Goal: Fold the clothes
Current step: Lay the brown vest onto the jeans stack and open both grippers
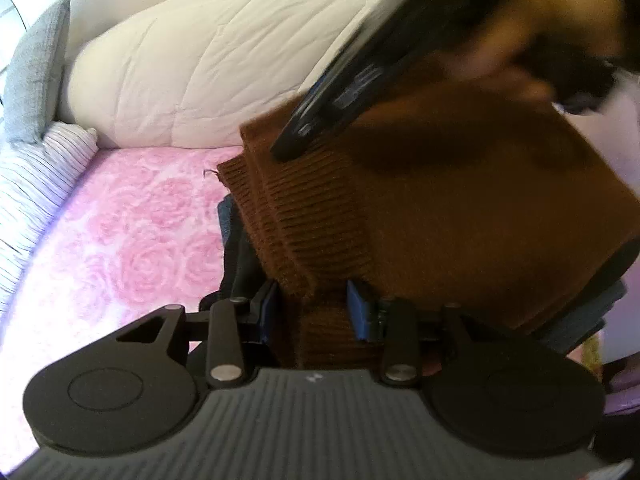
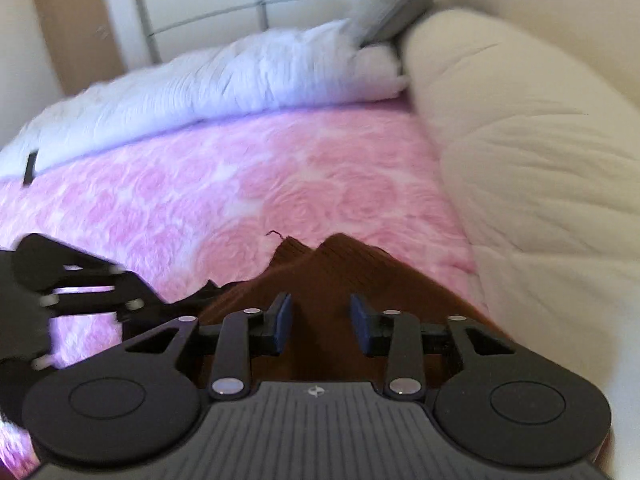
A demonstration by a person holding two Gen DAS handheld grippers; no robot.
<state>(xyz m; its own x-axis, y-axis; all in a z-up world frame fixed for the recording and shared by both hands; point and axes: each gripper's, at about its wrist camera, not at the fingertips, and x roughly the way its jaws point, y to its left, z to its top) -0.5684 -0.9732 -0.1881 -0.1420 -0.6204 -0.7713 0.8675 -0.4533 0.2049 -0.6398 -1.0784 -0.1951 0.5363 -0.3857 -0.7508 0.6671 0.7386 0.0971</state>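
A folded brown knit sweater (image 1: 460,208) lies on a stack of dark folded clothes (image 1: 576,316) on the pink rose-patterned bed (image 1: 132,240). My left gripper (image 1: 316,308) has its blue pads on either side of the sweater's ribbed hem, with a gap still showing. The right gripper (image 1: 320,128) hovers blurred over the sweater's far edge in the left wrist view. In the right wrist view the right gripper (image 2: 320,320) is open just above the brown sweater (image 2: 332,272), and the left gripper (image 2: 80,292) shows blurred at the left.
A large cream duvet roll (image 1: 224,60) lies along the far side. A grey pillow (image 1: 36,80) and a striped white duvet (image 1: 36,184) are at the left. A small dark object (image 2: 30,168) sits on the white duvet (image 2: 200,84).
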